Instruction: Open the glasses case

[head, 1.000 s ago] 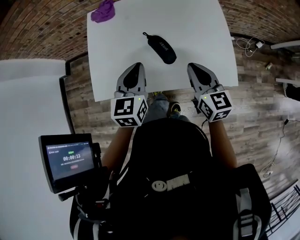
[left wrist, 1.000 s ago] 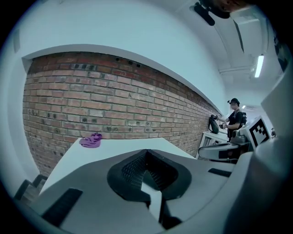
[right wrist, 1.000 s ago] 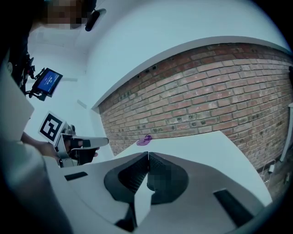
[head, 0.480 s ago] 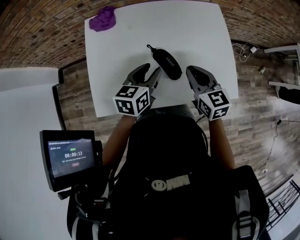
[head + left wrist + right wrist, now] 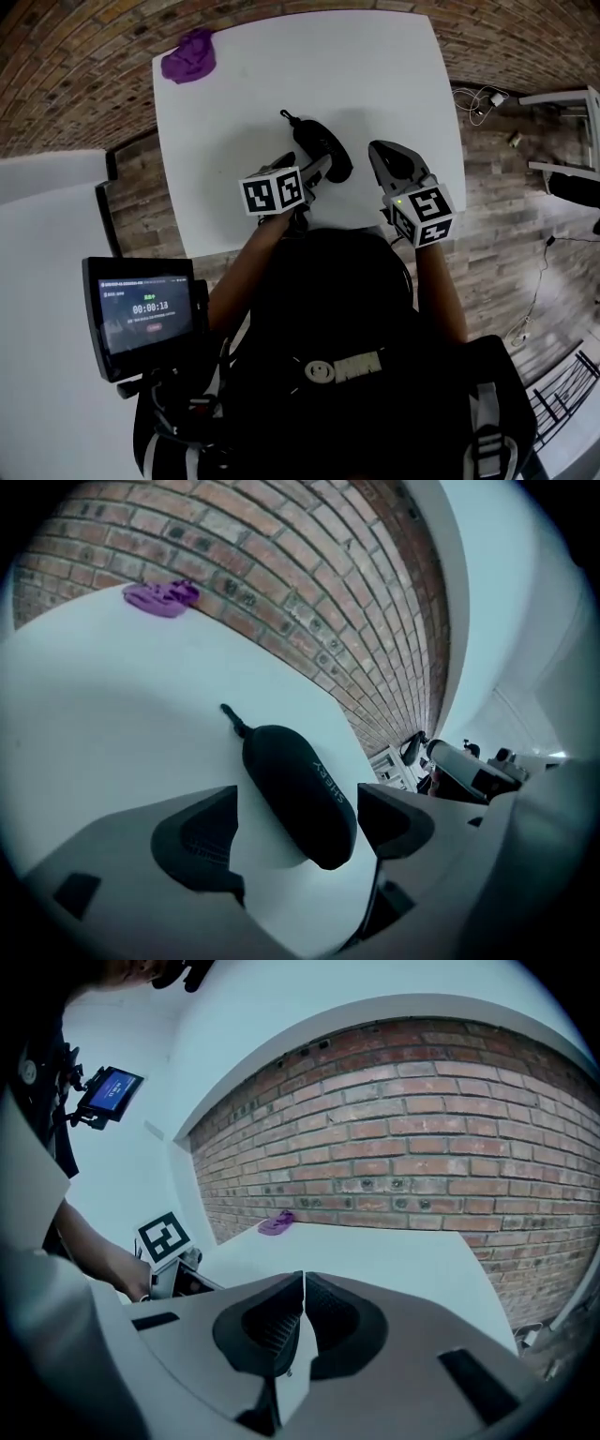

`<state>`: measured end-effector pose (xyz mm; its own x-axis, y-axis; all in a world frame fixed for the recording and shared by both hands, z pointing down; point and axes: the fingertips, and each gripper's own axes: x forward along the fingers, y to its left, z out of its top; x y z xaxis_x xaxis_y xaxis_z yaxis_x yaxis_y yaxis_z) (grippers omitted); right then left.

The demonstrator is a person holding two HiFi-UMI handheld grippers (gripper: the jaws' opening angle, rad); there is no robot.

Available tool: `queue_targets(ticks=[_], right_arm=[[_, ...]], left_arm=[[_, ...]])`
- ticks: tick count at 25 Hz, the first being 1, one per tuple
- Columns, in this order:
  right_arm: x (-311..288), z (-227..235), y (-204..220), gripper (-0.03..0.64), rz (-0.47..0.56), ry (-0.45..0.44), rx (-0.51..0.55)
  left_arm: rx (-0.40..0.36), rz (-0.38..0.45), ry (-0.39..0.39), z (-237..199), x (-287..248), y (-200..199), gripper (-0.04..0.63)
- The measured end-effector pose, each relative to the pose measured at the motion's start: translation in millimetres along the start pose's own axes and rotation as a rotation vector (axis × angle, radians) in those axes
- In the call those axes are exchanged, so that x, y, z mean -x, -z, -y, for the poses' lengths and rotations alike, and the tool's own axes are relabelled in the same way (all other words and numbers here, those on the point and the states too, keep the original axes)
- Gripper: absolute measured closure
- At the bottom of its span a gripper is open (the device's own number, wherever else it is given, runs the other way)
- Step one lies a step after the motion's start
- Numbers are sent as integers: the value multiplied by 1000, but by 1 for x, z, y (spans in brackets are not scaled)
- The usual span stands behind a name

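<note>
Left gripper view: left hand-held gripper [image 5: 302,823], jaws just spread wide, straddles the near end of the glasses case [image 5: 295,785], which runs lengthwise toward the surface's [image 5: 103,724] far edge. Right hand-held gripper [image 5: 302,1321] is closed, empty.

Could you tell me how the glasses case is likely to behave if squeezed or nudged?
The case looks like a rounded, matte shell, so it probably stays stiff and grips well. Lying flat on the smooth table, it may slide or pivot if nudged. The left tool, jaws just opened, straddles its near end untouched.
</note>
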<state>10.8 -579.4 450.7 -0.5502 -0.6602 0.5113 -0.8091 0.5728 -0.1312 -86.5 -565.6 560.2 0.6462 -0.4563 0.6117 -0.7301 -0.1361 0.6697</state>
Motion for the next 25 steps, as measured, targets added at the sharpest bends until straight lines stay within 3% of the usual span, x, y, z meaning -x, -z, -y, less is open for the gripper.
queue_targets(ticks=[2,8,14,15,19,23,25], right_arm=[[-1,4,-6,611,4,4,3],[6,2,-6,611,-5,18,0],[-3,6,3,611,-43,10,5],[-7,7,5,611,-52,5,1],[-19,10,4,611,-60,-18,5],[-13,-8,14,608,-74,-127,-65],[-10,-18,19,536,-76,-215,-121]], left_arm=[[47,-18,20,2,-8,4,192],[75,-6,74,14,-10,9,192],[-19,-20,82,16,-17,6,197],[-26,-32,93,16,-22,5,234],[14,-65,159,16,-32,3,272],[-12,-1,223,28,-11,-7,304],[-29,56,272,37,2,-18,310]])
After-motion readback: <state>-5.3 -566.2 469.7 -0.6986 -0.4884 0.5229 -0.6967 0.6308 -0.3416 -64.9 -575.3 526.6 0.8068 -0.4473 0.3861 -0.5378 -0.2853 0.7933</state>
